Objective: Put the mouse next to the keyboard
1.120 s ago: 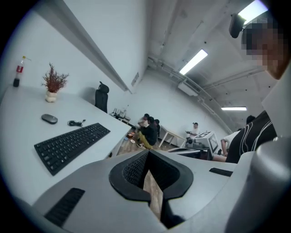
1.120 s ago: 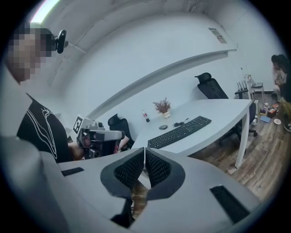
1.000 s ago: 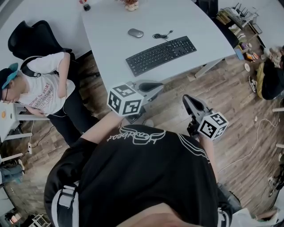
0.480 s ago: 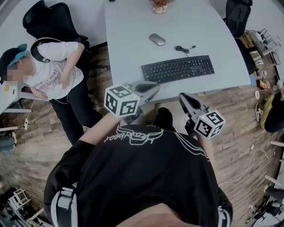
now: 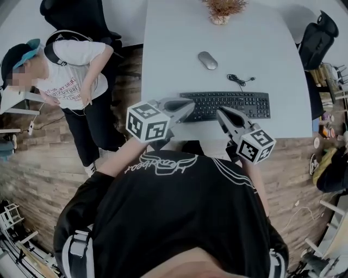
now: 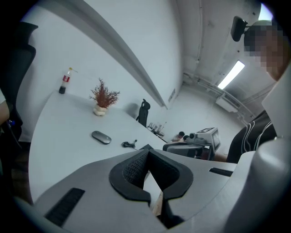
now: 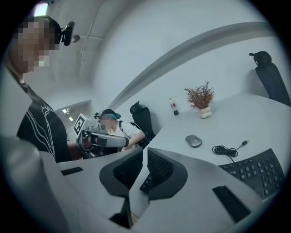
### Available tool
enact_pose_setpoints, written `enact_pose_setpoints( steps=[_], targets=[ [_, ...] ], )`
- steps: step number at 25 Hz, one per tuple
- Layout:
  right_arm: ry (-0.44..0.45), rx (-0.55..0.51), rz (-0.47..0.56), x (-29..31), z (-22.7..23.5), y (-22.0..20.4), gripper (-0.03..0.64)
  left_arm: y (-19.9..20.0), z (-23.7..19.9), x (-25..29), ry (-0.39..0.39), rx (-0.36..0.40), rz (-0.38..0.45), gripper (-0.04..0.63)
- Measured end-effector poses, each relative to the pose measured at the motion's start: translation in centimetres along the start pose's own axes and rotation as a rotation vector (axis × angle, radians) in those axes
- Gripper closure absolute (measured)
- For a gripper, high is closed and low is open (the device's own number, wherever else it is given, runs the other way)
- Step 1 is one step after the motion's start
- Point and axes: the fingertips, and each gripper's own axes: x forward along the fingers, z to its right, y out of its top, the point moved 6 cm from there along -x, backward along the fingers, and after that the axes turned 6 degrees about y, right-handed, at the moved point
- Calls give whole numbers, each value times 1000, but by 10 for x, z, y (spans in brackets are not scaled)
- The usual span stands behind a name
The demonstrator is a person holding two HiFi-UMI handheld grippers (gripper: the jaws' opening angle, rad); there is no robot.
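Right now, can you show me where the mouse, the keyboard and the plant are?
mouse (image 5: 207,60), head view, middle of its top.
keyboard (image 5: 242,101), head view, keys near its middle.
plant (image 5: 223,7), head view, its dry twigs above the pot.

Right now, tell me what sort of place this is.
Most likely an office or meeting room. A large pale table carries a keyboard and a mouse, a black office chair stands beside it, and a small potted plant sits at the far end.
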Motion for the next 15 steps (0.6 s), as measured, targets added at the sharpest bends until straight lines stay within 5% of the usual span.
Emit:
enact_pose_setpoints(
  steps=[11,15],
  targets=[
    [85,-40,-82,51,57,41,600,19,-49,24,76,-101,22,589],
    [106,-50,-112,70,74,49,533,22,-66,30,101,-112,6,589]
  ],
)
